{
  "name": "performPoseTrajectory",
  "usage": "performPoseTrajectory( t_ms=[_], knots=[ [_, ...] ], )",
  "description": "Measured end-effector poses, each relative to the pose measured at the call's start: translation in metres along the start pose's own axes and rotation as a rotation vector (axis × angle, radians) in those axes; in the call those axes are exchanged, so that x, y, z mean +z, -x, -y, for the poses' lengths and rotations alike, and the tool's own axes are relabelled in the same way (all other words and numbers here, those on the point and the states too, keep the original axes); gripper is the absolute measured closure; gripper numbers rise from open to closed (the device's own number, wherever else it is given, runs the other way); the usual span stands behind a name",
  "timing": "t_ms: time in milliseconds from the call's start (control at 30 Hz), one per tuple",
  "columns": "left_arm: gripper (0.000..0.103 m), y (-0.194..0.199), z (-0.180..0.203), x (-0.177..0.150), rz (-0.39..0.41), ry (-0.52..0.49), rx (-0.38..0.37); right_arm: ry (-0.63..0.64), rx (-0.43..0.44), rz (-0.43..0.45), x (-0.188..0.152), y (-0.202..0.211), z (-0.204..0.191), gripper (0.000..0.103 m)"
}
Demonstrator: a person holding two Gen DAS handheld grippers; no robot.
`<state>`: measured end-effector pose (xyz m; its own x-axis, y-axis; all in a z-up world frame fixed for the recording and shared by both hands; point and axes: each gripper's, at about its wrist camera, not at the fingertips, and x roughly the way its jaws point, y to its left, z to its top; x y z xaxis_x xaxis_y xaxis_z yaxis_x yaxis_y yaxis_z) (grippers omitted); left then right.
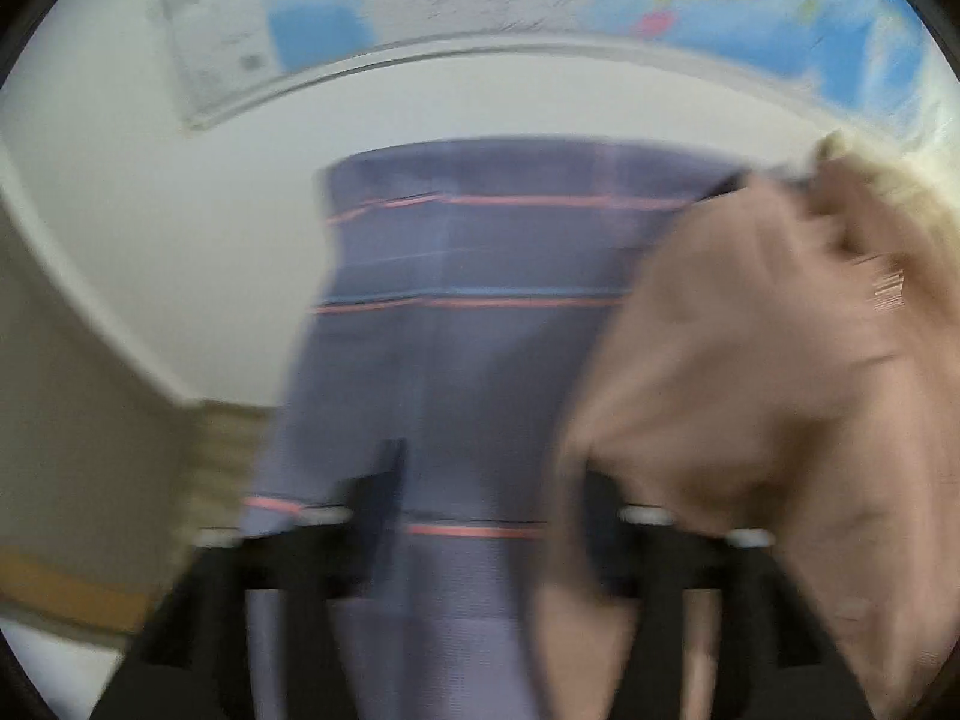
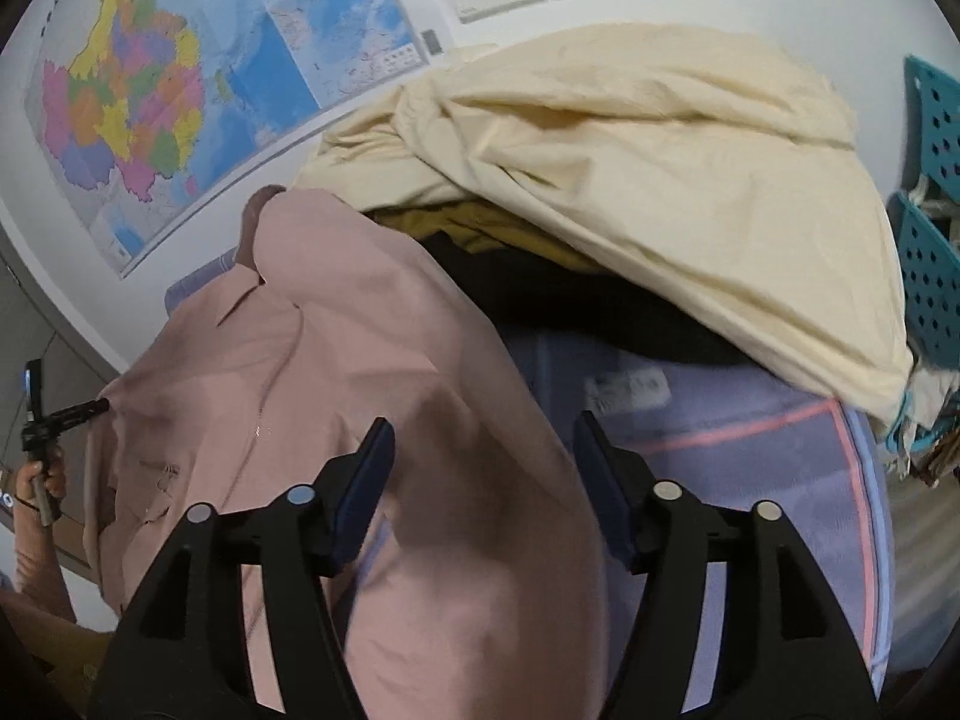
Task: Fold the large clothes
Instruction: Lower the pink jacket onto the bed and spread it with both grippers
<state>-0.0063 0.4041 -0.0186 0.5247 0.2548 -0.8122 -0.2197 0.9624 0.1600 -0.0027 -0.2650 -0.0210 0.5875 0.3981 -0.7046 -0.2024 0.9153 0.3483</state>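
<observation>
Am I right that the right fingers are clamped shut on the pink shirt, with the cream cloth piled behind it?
Not quite. In the right wrist view the right gripper is open, its fingers apart over the pink shirt, gripping nothing. The cream cloth does lie piled behind the shirt.

Black right gripper (image 2: 483, 468), dark-blue padded jaws, silver pivot bolts (four showing), pink ribbed sleeve (image 2: 33, 546)
</observation>
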Motion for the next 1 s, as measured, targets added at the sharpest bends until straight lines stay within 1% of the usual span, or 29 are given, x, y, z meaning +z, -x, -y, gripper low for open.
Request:
performPoseTrajectory(
  t_ms=[33, 67, 133, 167, 200, 233, 267, 300, 333, 367, 400, 433, 467, 500, 533, 567, 633, 700, 767, 833, 867, 900, 933, 1000],
  knots=[
    [0.045, 0.0, 0.004, -0.002, 0.004, -0.007, -0.014, -0.007, -0.011, -0.008, -0.005, 0.002, 0.004, 0.035],
    [0.046, 0.001, 0.009, -0.004, 0.011, -0.012, -0.034, -0.009, -0.017, -0.021, -0.011, 0.004, 0.009, 0.031],
    [0.046, 0.009, 0.018, -0.007, 0.055, -0.002, -0.059, -0.008, -0.035, -0.032, -0.022, 0.009, 0.016, 0.028],
    [0.046, 0.016, 0.018, -0.007, 0.089, 0.014, -0.09, -0.01, -0.046, -0.038, -0.028, 0.012, 0.02, 0.023],
    [0.046, 0.022, 0.014, -0.008, 0.114, 0.027, -0.121, -0.017, -0.053, -0.047, -0.034, 0.017, 0.025, 0.022],
    [0.045, 0.031, 0.011, -0.008, 0.15, 0.053, -0.167, -0.026, -0.042, -0.055, -0.042, 0.021, 0.029, 0.022],
    [0.043, 0.038, 0.012, -0.006, 0.171, 0.064, -0.186, -0.031, -0.029, -0.061, -0.046, 0.024, 0.032, 0.02],
    [0.042, 0.048, 0.016, -0.006, 0.207, 0.05, -0.202, -0.036, -0.011, -0.077, -0.055, 0.027, 0.035, 0.019],
    [0.038, 0.057, 0.022, -0.006, 0.241, 0.017, -0.203, -0.034, -0.004, -0.092, -0.062, 0.028, 0.036, 0.019],
    [0.035, 0.064, 0.031, -0.007, 0.261, -0.028, -0.2, -0.025, 0.009, -0.108, -0.07, 0.028, 0.036, 0.019],
    [0.034, 0.069, 0.037, -0.007, 0.273, -0.05, -0.191, -0.024, 0.016, -0.114, -0.076, 0.028, 0.035, 0.02],
    [0.034, 0.074, 0.044, -0.006, 0.286, -0.066, -0.189, -0.018, 0.024, -0.13, -0.083, 0.026, 0.035, 0.024],
    [0.034, 0.078, 0.054, -0.005, 0.294, -0.083, -0.22, -0.012, 0.023, -0.124, -0.086, 0.026, 0.034, 0.03],
    [0.034, 0.08, 0.058, -0.004, 0.299, -0.092, -0.249, -0.007, 0.058, -0.117, -0.087, 0.029, 0.033, 0.073],
    [0.034, 0.082, 0.065, -0.003, 0.301, -0.1, -0.273, -0.029, 0.156, -0.144, -0.087, 0.028, 0.033, 0.094],
    [0.034, 0.084, 0.077, -0.001, 0.298, -0.113, -0.301, -0.052, 0.196, -0.142, -0.084, 0.031, 0.033, 0.098],
    [0.034, 0.085, 0.094, -0.001, 0.301, -0.147, -0.334, -0.017, 0.232, -0.117, -0.072, 0.045, 0.022, 0.1],
    [0.034, 0.086, 0.114, 0.0, 0.306, -0.196, -0.387, 0.057, 0.29, -0.059, -0.051, 0.072, 0.001, 0.1],
    [0.034, 0.089, 0.134, 0.0, 0.315, -0.245, -0.438, 0.147, 0.333, 0.003, -0.024, 0.105, -0.028, 0.1],
    [0.034, 0.091, 0.149, 0.001, 0.322, -0.283, -0.489, 0.223, 0.356, 0.036, -0.005, 0.124, -0.056, 0.099],
    [0.034, 0.092, 0.158, 0.002, 0.33, -0.301, -0.515, 0.278, 0.373, 0.041, 0.008, 0.131, -0.079, 0.099],
    [0.034, 0.093, 0.162, 0.002, 0.332, -0.31, -0.53, 0.312, 0.387, 0.034, 0.016, 0.131, -0.093, 0.097],
    [0.034, 0.093, 0.168, 0.003, 0.332, -0.32, -0.555, 0.355, 0.39, 0.02, 0.025, 0.127, -0.114, 0.095],
    [0.034, 0.093, 0.174, 0.005, 0.329, -0.321, -0.599, 0.371, 0.416, -0.036, 0.039, 0.105, -0.148, 0.093]
  ],
)
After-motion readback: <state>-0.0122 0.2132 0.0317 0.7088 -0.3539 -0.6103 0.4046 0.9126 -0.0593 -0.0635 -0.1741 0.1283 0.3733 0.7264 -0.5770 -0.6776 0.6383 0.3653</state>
